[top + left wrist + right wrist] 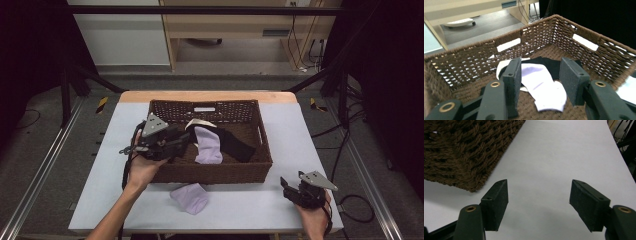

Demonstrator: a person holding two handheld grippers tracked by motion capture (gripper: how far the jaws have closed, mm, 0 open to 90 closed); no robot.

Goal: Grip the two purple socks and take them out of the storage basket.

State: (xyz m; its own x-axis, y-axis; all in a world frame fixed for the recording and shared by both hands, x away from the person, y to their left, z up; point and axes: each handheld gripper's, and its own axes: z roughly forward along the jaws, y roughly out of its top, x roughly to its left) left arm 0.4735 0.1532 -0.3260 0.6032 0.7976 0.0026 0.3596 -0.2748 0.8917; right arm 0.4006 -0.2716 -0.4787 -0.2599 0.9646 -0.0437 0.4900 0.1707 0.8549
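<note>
Fingers (515,82) of the left gripper (176,141) parted about halfway, nothing between them, poised above the near-left part of the wicker basket (215,175) and aimed across its floor. Inside the basket, a lavender sock (207,145) spread flat near the middle, overlapping a black garment (237,142) toward the right wall and a scrap of cream cloth (200,123) toward the back wall. Second lavender sock (190,197) bunched on the bench (100,165) just in front of the basket's near wall, apart from both grippers. Right gripper (290,186) low over the bench off the basket's near-right corner, fingers (496,202) spread wide and empty, bare surface beneath. Step in hand, by the look of it: sorting socks into the basket, one lavender sock apparently placed and let go, its mate waiting outside. Next move likely calls for clearing the basket's near rim, coming down over the bunched sock in front, closing on a raised fold rather than the flat edge, then lifting high enough to pass the wicker wall without snagging.
</note>
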